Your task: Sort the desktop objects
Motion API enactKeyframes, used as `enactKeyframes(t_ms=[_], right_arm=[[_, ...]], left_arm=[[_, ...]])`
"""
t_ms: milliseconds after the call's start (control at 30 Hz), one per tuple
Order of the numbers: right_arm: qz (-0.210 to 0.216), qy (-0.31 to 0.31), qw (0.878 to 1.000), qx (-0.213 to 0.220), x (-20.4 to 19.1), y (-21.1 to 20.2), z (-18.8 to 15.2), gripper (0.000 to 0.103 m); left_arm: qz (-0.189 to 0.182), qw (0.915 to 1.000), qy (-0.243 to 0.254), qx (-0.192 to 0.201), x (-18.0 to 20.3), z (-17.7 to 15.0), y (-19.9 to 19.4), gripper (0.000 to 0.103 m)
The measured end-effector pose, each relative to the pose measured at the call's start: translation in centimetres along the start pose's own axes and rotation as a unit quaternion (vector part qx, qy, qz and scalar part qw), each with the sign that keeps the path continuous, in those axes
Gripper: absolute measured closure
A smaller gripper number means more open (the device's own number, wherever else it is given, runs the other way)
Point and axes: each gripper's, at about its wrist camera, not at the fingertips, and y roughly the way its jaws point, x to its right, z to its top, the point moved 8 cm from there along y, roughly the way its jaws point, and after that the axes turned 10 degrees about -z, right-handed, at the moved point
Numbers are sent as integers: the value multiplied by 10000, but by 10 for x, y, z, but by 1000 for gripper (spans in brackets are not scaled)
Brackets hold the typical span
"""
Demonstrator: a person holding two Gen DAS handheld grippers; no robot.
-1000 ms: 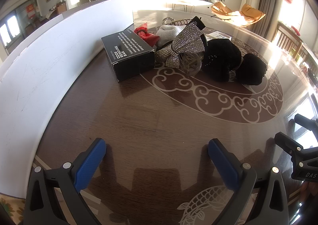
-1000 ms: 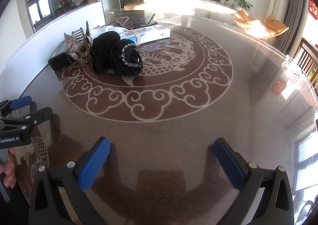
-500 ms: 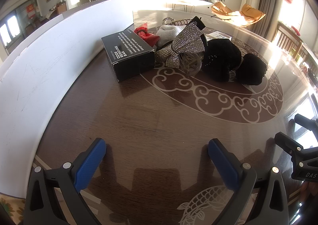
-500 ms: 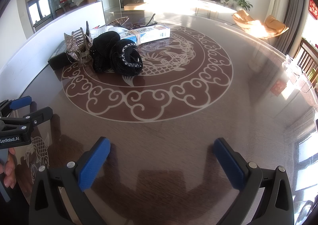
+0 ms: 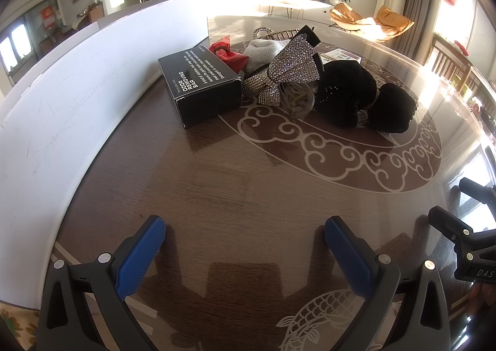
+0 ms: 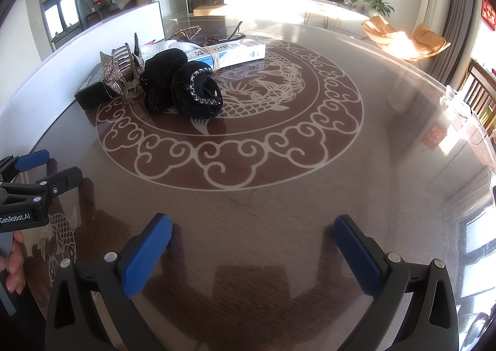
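Note:
A pile of objects lies far ahead on the round dark table [image 5: 217, 196]: a black box [image 5: 201, 84], a rhinestone bow hair clip [image 5: 288, 68], black socks [image 5: 356, 96], a red item [image 5: 228, 53] and a grey-white cloth [image 5: 263, 51]. In the right wrist view the black socks [image 6: 183, 87], the hair clip [image 6: 121, 72] and a long white-blue box [image 6: 229, 51] show. My left gripper [image 5: 245, 245] is open and empty, well short of the pile. My right gripper [image 6: 252, 245] is open and empty, over bare table.
A white board [image 5: 62, 109] stands along the table's left edge. The right gripper shows at the right of the left wrist view [image 5: 465, 227]; the left gripper shows at the left of the right wrist view [image 6: 34, 183]. Wooden chairs [image 5: 449, 59] stand beyond the table.

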Motion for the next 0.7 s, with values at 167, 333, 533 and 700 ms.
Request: enactKeyframes(t_ms=[167, 333, 533, 700], right_arm=[[0, 0, 10000, 0, 0, 0, 0, 0], [0, 0, 10000, 0, 0, 0, 0, 0], [-1, 1, 10000, 0, 0, 0, 0, 0], [-1, 2, 10000, 0, 0, 0, 0, 0]], left_arm=[[7, 9999, -127, 19, -5, 2, -2, 0], [-342, 9970, -648, 240, -20, 7, -12, 0], [-407, 9931, -1029, 375, -36, 9, -16, 0], [-420, 9930, -973, 512, -33, 11, -21, 0]])
